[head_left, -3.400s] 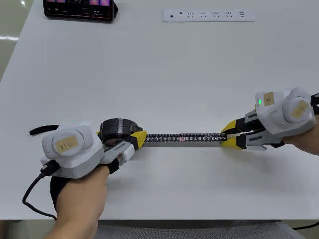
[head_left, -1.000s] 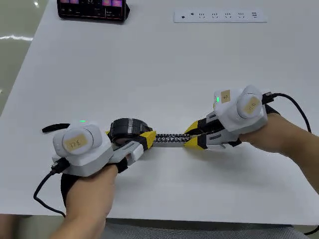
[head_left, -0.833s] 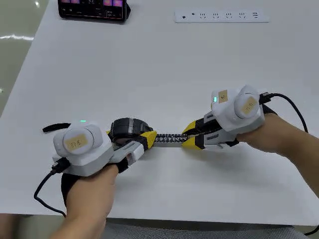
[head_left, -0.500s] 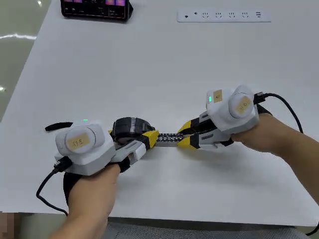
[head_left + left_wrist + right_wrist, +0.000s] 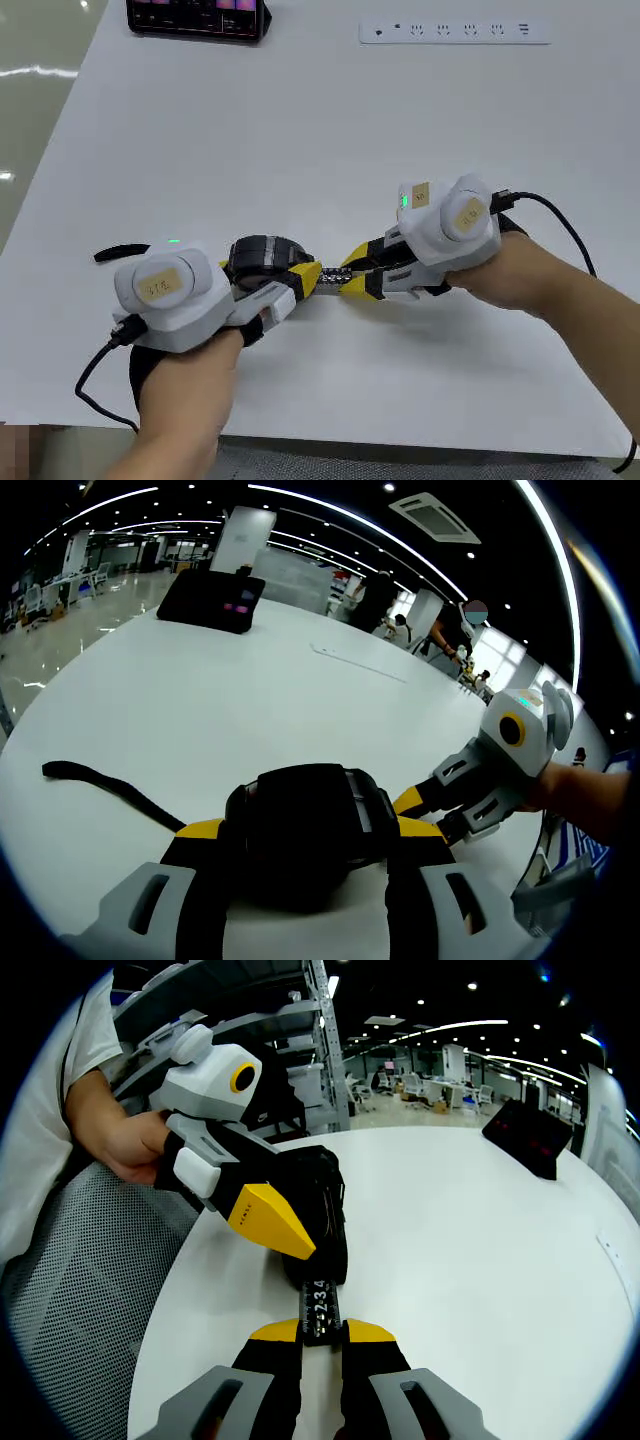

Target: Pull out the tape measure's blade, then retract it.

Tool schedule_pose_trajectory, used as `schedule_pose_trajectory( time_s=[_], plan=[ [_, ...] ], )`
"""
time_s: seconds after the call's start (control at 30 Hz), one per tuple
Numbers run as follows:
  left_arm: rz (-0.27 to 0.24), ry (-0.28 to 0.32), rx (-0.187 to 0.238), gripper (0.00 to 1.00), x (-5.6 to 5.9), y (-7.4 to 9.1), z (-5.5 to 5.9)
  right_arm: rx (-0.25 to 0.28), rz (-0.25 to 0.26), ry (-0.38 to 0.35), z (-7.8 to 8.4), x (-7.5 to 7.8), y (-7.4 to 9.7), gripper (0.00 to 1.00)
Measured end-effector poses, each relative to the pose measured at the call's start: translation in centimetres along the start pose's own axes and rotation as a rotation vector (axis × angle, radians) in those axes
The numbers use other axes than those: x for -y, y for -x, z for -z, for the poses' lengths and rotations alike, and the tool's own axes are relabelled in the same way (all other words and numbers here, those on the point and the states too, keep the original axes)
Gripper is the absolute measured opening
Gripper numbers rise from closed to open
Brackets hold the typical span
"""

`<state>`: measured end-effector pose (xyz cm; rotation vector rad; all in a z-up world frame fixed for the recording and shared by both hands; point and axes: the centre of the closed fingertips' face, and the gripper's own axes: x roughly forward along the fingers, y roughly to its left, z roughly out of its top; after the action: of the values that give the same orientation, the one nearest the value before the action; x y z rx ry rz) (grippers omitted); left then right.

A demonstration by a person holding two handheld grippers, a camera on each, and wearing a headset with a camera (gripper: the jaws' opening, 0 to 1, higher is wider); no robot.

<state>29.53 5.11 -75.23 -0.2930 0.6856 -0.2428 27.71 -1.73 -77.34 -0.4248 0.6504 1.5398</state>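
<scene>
Tape measure held at both ends, little blade showing

On the white surface [image 5: 300,150] the left gripper [image 5: 285,272] has the black tape measure [image 5: 262,262] clamped between its jaws. In the left gripper view the round case sits squarely in the gap, a yellow jaw tip pressed against each flank. Its black wrist strap [image 5: 118,252] trails away across the surface, out beyond the jaw on that view's left.

The right gripper [image 5: 350,272] points straight at the case from the opposite side. Its jaws are closed on the free end of the blade [image 5: 331,284]. In the right gripper view the dark strip with white numerals runs up from between the two yellow tips to the mouth of the case just ahead. A short length of blade spans the gap, so the two pairs of jaw tips sit close together, nearly nose to nose, with one yellow tip of the left gripper just beside the blade where it leaves the case.

Well beyond both sets of jaws, at the far edge of the surface, lie a white power strip [image 5: 455,32] and a dark device with a lit screen [image 5: 197,17].
</scene>
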Motion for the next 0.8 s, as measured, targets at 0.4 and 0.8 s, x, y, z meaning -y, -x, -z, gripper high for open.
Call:
schedule_pose_trajectory(
  time_s=[0.4, 0.8],
  plan=[
    [0.000, -0.001, 0.001, 0.59, 0.0, -0.1, 0.0, 0.020, 0.003, 0.005, -0.9, 0.1, -1.2, 0.11],
    [0.002, 0.001, 0.004, 0.59, -0.1, -0.1, -0.1, 0.033, 0.008, 0.009, -1.2, 0.2, -1.7, 0.11]
  ],
)
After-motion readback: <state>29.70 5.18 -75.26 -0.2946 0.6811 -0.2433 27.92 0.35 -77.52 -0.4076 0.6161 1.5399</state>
